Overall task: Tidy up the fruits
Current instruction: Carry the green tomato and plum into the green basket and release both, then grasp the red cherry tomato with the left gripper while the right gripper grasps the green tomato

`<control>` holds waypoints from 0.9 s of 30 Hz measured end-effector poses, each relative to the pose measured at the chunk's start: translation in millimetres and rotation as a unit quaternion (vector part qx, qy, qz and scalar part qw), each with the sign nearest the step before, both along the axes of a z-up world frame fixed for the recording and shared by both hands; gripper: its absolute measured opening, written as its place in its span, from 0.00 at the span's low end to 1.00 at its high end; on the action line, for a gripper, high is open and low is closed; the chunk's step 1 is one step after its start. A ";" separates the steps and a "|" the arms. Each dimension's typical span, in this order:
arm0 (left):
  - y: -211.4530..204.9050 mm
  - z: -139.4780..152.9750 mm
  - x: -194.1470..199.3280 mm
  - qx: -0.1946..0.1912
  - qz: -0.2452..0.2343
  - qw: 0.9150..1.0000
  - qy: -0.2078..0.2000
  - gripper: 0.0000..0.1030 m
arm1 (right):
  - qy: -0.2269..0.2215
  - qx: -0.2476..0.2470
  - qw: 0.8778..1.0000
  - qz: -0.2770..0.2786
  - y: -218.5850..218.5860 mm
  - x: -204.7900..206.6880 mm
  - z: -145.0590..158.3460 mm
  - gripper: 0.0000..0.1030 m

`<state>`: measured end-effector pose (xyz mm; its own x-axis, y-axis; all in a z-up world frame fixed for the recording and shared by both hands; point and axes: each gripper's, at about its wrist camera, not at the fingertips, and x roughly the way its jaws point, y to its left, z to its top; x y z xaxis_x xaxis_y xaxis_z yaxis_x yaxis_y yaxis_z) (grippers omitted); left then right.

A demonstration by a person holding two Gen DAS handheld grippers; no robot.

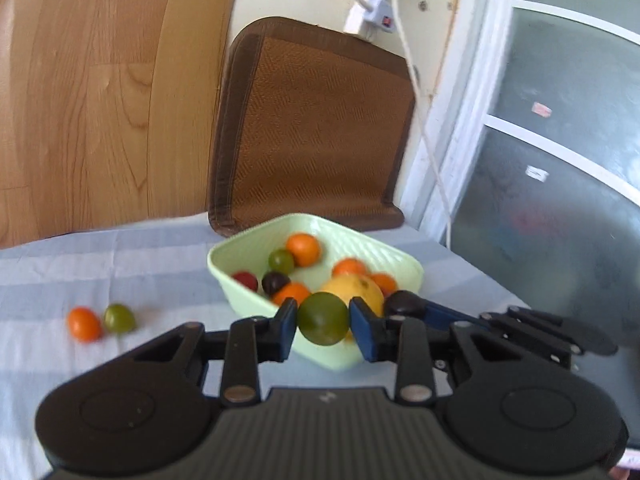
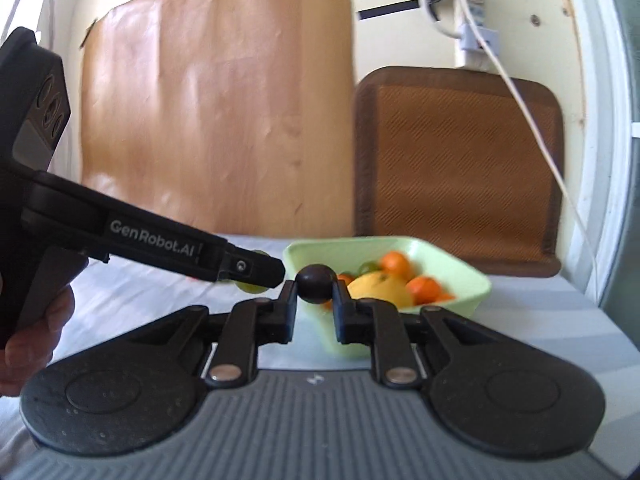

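My left gripper (image 1: pixel 323 322) is shut on a green grape (image 1: pixel 323 319), held just in front of the pale green bowl (image 1: pixel 240 258). My right gripper (image 2: pixel 315 286) is shut on a dark purple grape (image 2: pixel 315 283) near the same bowl (image 2: pixel 472 280). In the left wrist view the right gripper (image 1: pixel 404 305) comes in from the right with its dark grape (image 1: pixel 403 302). The bowl holds small oranges (image 1: pixel 303 249), a yellow lemon (image 1: pixel 354 289), a green grape (image 1: pixel 281 261) and dark grapes (image 1: pixel 275 282). An orange fruit (image 1: pixel 84 323) and a green grape (image 1: pixel 119 318) lie on the cloth at left.
The table wears a blue and white striped cloth (image 1: pixel 100 264). A brown woven mat (image 1: pixel 316 128) leans on the wall behind the bowl. A white cable (image 1: pixel 424 120) hangs at the right beside a frosted glass door (image 1: pixel 560 160). A hand (image 2: pixel 36 340) holds the left gripper's body (image 2: pixel 152 240).
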<state>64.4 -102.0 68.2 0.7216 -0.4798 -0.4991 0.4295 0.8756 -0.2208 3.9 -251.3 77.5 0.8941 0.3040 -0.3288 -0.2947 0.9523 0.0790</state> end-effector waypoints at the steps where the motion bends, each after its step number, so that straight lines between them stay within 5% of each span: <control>1: -2.8 -1.8 11.3 -0.004 0.005 1.000 0.009 0.29 | -0.001 0.000 1.000 -0.013 -3.5 7.2 -1.2 0.21; 7: -24.8 -15.0 62.7 -0.009 0.018 0.999 0.036 0.30 | 0.025 0.048 0.996 -0.072 -26.2 43.2 -13.4 0.23; 10: -38.1 -20.5 77.6 -0.005 0.019 0.999 0.040 0.51 | 0.034 0.061 0.994 -0.084 -33.0 48.5 -16.5 0.25; 13: -41.5 -19.9 83.5 -0.010 0.026 0.999 0.037 0.53 | 0.020 0.069 0.992 -0.106 -42.7 44.9 -17.0 0.48; 14: -38.2 -17.6 83.2 -0.017 0.029 0.999 0.035 0.53 | 0.017 0.074 0.990 -0.118 -46.9 44.7 -17.7 0.48; 21: 51.0 11.9 47.9 -0.032 0.100 0.994 -0.027 0.53 | 0.027 0.122 0.980 -0.154 -67.8 38.7 -23.2 0.48; 27: 117.8 -11.1 26.7 0.010 0.161 0.987 -0.009 0.53 | 0.013 0.115 0.980 -0.161 -62.0 29.4 -24.5 0.48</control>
